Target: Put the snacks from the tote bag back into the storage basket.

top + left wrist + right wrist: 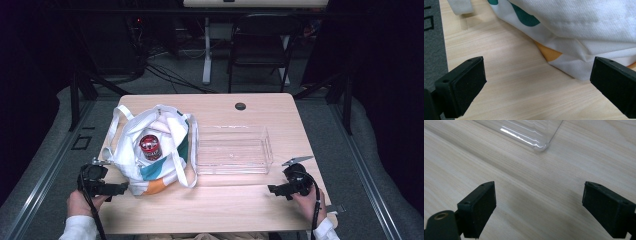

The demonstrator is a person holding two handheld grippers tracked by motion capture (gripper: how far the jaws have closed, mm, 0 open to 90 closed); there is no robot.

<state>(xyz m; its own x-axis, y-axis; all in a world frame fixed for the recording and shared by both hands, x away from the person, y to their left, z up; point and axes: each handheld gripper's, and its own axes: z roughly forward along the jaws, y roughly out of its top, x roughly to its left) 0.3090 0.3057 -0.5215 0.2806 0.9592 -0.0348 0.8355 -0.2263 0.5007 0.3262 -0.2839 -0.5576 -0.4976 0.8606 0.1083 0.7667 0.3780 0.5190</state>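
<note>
Table (225, 200): bag (150, 150) beyond spread fingers (461, 85).

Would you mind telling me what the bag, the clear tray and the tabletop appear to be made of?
The bag looks like white fabric with green and orange patches; a fine dimpled texture shows up close. The tray seems clear glossy plastic, see-through with bright glints. The table looks like pale wood or wood-grain laminate, matte.

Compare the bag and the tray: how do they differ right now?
The bag is soft white fabric with green and orange patches, slumped and creased; the tray is rigid clear plastic with straight walls. The bag holds a red-lidded can; the tray looks empty. The bag lies near the left claw, the tray toward the right claw. Both sit open-topped on the table, side by side.
</note>
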